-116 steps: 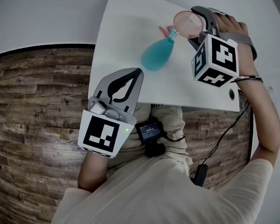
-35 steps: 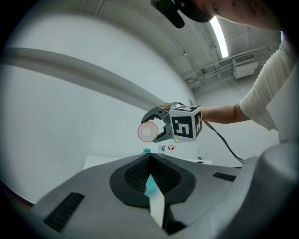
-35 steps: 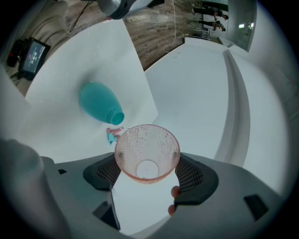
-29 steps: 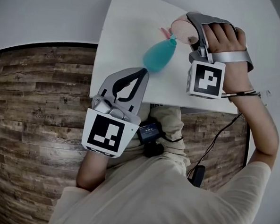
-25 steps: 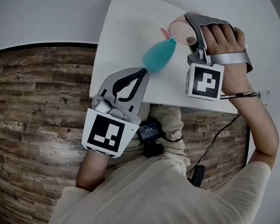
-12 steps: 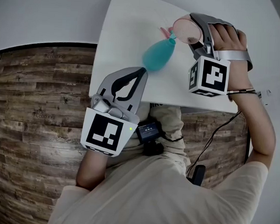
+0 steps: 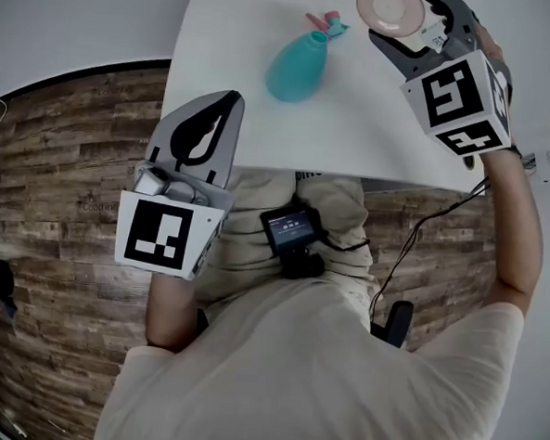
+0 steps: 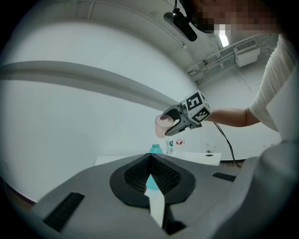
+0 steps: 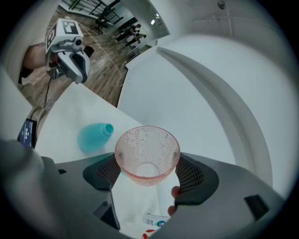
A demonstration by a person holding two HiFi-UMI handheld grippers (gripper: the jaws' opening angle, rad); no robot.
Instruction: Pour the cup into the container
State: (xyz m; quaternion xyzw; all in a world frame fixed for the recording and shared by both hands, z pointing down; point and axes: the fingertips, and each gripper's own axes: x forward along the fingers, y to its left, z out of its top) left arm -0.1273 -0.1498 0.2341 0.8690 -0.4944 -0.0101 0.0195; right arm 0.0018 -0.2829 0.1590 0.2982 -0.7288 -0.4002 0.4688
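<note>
My right gripper (image 7: 405, 20) is shut on a clear pink cup (image 7: 390, 8), held in the air above the white table (image 7: 355, 126). In the right gripper view the cup (image 9: 147, 153) sits between the pads, mouth toward the camera; its wall is speckled with droplets and nothing shows inside. A teal bottle-shaped container (image 7: 296, 65) stands on the table, left of the cup and apart from it, with its mouth open (image 9: 95, 136). My left gripper (image 7: 229, 103) hangs at the table's near edge, shut on nothing. From there the cup (image 8: 163, 125) shows high above the container (image 8: 155, 149).
A small pink and teal cap (image 7: 326, 22) lies beside the container's neck. Two small labelled bottles (image 8: 174, 144) stand on the table under the right gripper. A cable (image 7: 413, 241) hangs off the table's right edge. Wood floor (image 7: 63, 183) lies left of the table.
The cup was at the container's mouth; now the right gripper has carried it up and to the right, away from the container. The left gripper stays shut and low.
</note>
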